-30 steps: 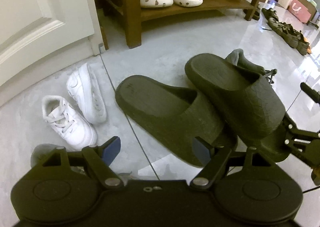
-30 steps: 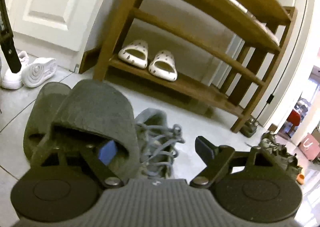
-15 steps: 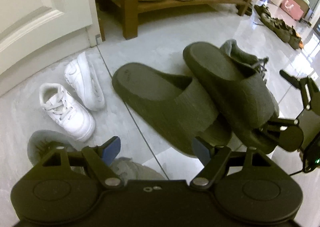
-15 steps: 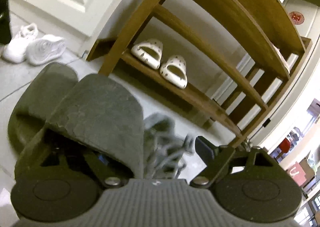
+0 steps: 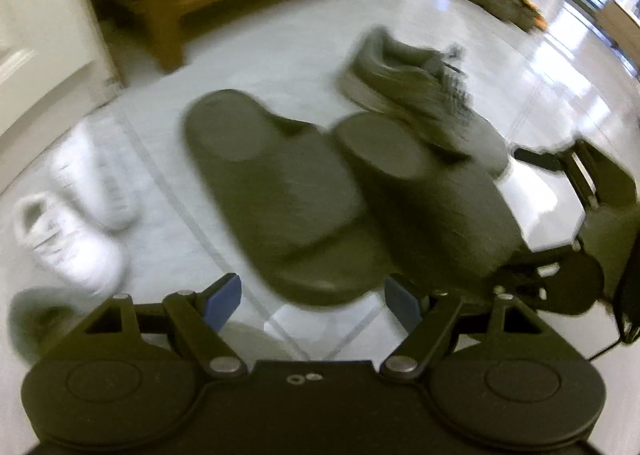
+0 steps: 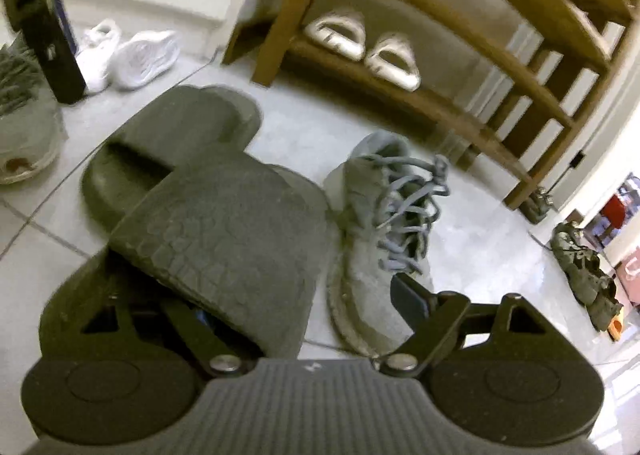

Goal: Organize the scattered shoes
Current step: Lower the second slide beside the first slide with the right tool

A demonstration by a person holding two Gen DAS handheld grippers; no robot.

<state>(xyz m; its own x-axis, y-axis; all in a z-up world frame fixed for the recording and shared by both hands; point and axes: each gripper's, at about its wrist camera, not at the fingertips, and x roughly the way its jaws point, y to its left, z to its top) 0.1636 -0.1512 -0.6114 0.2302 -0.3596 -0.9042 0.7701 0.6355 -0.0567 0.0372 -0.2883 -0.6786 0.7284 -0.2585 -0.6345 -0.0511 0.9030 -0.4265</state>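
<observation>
Two dark slides lie side by side on the tiled floor, the left slide [image 5: 280,195] and the right slide [image 5: 432,199]. My right gripper [image 6: 304,307] is open. Its left finger is tucked under the strap of the right slide [image 6: 232,239], and its right finger [image 6: 412,299] stands free beside it. A grey laced sneaker [image 6: 384,231] lies just right of that slide. My left gripper [image 5: 312,297] is open and empty, hovering over the toe end of the left slide. The left wrist view is blurred.
A wooden shoe rack [image 6: 440,103] holds cream slides [image 6: 360,43] on its bottom shelf. Two small white sneakers [image 5: 68,243] lie by the white door. A second grey sneaker [image 6: 24,127] sits at the left. Olive shoes [image 6: 584,271] lie far right.
The right slide, which leaned across the left one, now lies lower and beside it, uncovering the grey sneaker. Both grippers moved down and sideways; jaw widths are unchanged.
</observation>
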